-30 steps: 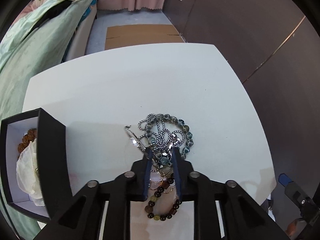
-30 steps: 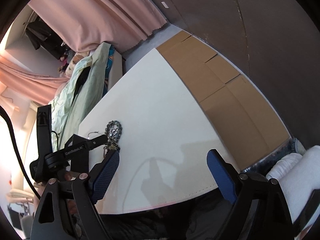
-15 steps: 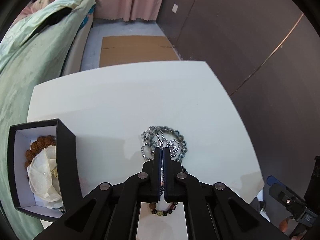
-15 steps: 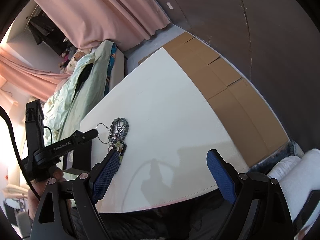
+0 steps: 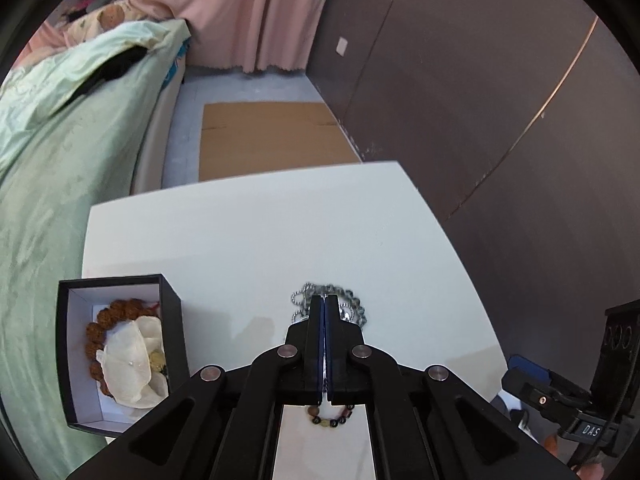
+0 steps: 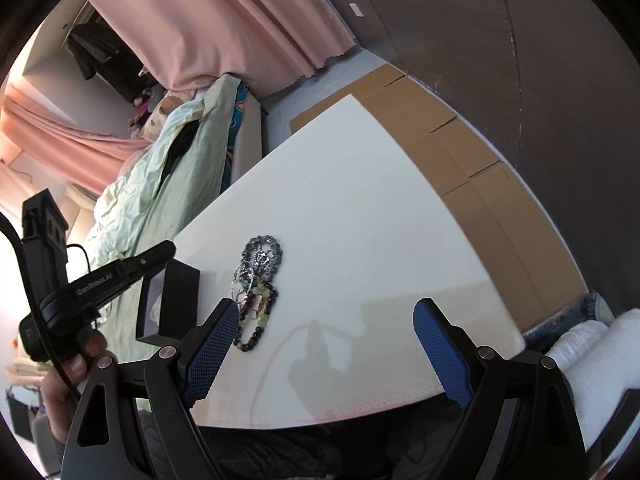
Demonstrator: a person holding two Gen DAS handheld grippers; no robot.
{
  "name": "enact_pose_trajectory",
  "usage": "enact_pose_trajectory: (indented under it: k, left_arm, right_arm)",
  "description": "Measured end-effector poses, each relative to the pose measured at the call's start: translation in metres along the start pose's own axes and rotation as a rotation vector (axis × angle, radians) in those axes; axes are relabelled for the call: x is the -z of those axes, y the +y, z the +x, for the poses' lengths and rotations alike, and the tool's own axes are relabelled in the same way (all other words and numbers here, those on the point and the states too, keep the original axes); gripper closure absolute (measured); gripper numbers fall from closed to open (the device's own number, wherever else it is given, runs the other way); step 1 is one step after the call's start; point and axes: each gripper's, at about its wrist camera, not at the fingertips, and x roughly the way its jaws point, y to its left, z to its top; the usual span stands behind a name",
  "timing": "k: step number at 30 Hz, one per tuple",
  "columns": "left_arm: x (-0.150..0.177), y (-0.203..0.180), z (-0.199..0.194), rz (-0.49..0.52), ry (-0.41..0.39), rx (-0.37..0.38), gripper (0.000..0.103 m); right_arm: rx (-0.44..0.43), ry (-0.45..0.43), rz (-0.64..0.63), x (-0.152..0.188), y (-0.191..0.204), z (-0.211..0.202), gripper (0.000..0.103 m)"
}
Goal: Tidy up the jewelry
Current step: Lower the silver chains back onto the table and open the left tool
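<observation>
A white bench [image 5: 248,240] is seen beside a bed [image 5: 60,140], pink curtains [image 5: 240,12] at 12 o'clock. The jewelry pile [image 6: 260,268] lies mid-bench; a black box [image 5: 120,352] with beads stands at 9 o'clock. The left claw [image 5: 324,300] is pressed together above the pile; whether anything is pinched cannot be told. The right claw [image 6: 320,332] is spread apart

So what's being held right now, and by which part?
Right gripper: open, empty. Left gripper: shut, nothing visibly pinched, so I cannot tell. The jewelry pile lies on the table.

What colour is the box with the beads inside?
The box is black outside, white inside; the left wrist view shows it best.
</observation>
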Motion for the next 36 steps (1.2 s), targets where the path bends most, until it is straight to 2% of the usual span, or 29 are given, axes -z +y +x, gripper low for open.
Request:
enact_pose_trajectory:
  k: [3,5,7,8,9,12,14,16,18,23,27,36]
  left_arm:
    - [0.001,0.002,0.014,-0.017,0.077,0.06,0.1]
    - [0.005,0.0,0.024,-0.02,0.119,0.066,0.084]
    - [0.009,-0.004,0.029,-0.018,0.124,0.071,0.03]
    - [0.01,-0.006,0.029,-0.018,0.116,0.074,0.02]
    - [0.011,-0.008,0.03,-0.019,0.104,0.073,0.017]
    - [0.013,-0.009,0.038,-0.029,0.113,0.059,0.017]
    - [0.014,-0.008,0.044,-0.028,0.114,0.026,0.024]
    - [0.016,-0.007,0.052,-0.031,0.134,-0.001,0.039]
    - [0.019,-0.003,0.061,-0.043,0.168,-0.02,0.044]
    - [0.024,0.004,0.072,-0.07,0.193,-0.057,0.045]
    - [0.023,0.004,0.076,-0.086,0.2,-0.041,0.045]
    - [0.025,-0.001,0.081,-0.066,0.203,-0.078,0.045]
  right_arm:
    - [-0.003,0.003,0.004,0.002,-0.001,0.001,0.013]
    - [-0.004,0.003,0.016,0.004,-0.005,0.0,0.013]
    - [0.001,0.003,0.025,0.004,-0.009,-0.001,0.013]
    - [0.003,0.004,0.03,0.004,-0.011,-0.002,0.013]
    - [0.005,0.004,0.032,0.004,-0.013,-0.002,0.013]
    - [0.009,0.002,0.038,0.005,-0.017,-0.004,0.013]
    - [0.01,0.0,0.038,0.004,-0.018,-0.004,0.013]
    - [0.013,-0.002,0.041,0.005,-0.019,-0.005,0.013]
    - [0.014,-0.001,0.048,0.006,-0.022,-0.005,0.013]
    - [0.015,0.004,0.063,0.005,-0.029,-0.001,0.013]
    - [0.011,0.012,0.064,0.004,-0.03,0.003,0.013]
    - [0.019,0.019,0.071,0.005,-0.035,0.006,0.013]
